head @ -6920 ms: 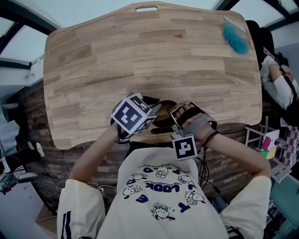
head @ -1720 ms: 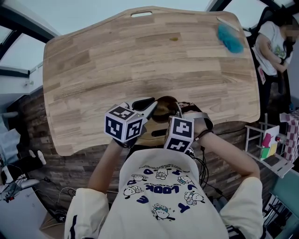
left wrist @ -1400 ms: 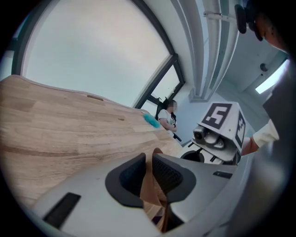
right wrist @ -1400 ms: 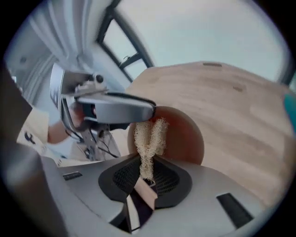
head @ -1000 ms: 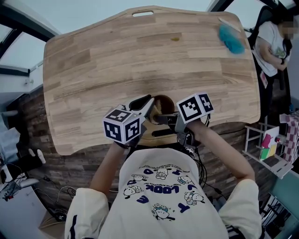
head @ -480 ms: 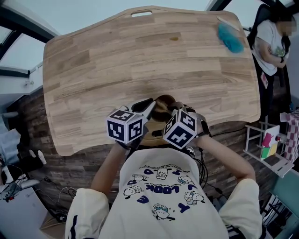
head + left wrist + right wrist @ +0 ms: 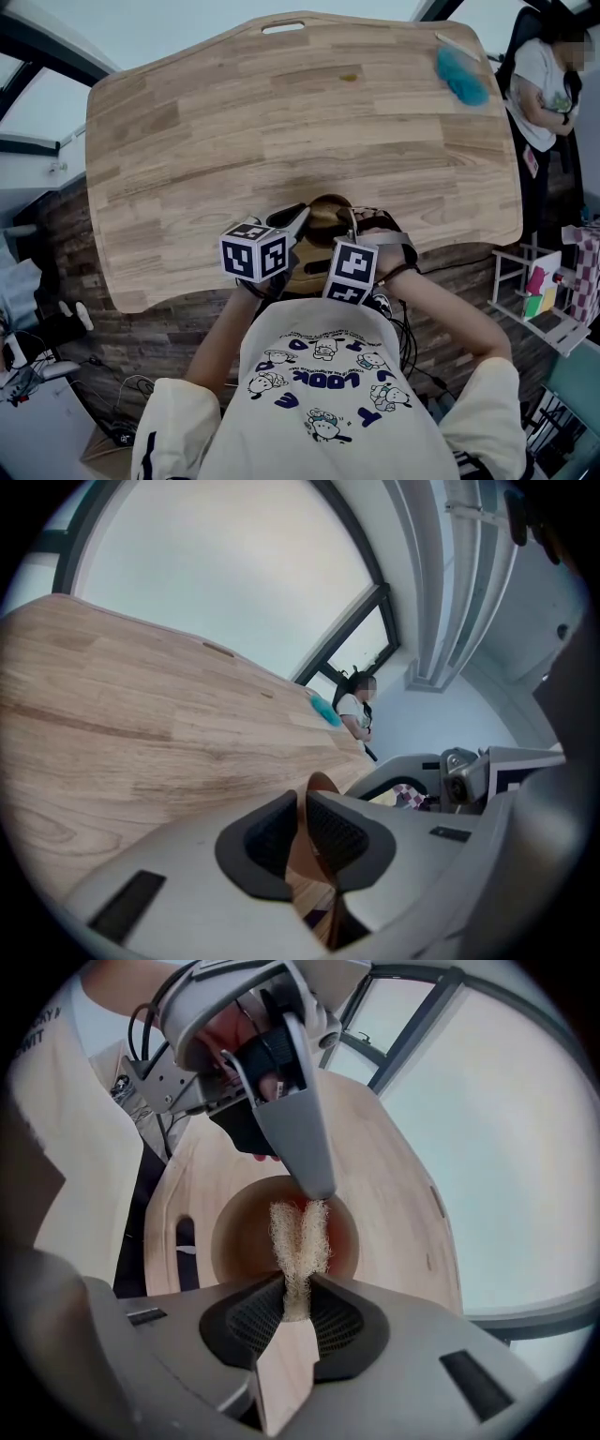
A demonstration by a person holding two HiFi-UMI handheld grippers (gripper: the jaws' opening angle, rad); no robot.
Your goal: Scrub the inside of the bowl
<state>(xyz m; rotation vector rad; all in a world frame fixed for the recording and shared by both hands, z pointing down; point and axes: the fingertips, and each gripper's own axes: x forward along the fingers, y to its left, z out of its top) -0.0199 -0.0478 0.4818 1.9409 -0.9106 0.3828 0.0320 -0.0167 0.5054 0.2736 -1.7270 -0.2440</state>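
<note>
Scrubbing about to begin: your left claw point(image 7: 302, 803), just closing, pinched the bowl point(image 7: 236, 1241) rim; your right claw point(image 7: 298, 1290) pinched the scourer point(image 7: 300, 1230), due inside next.

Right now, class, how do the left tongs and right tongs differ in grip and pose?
Grip: the left tongs, whose jaws have just been closing, pinch the bowl by its thin rim; the right tongs pinch a pale fibrous scrub pad.
Pose: the left tongs point shallowly across the table; the right tongs point steeply down into the bowl.
Shared: both are shut on something.
</note>
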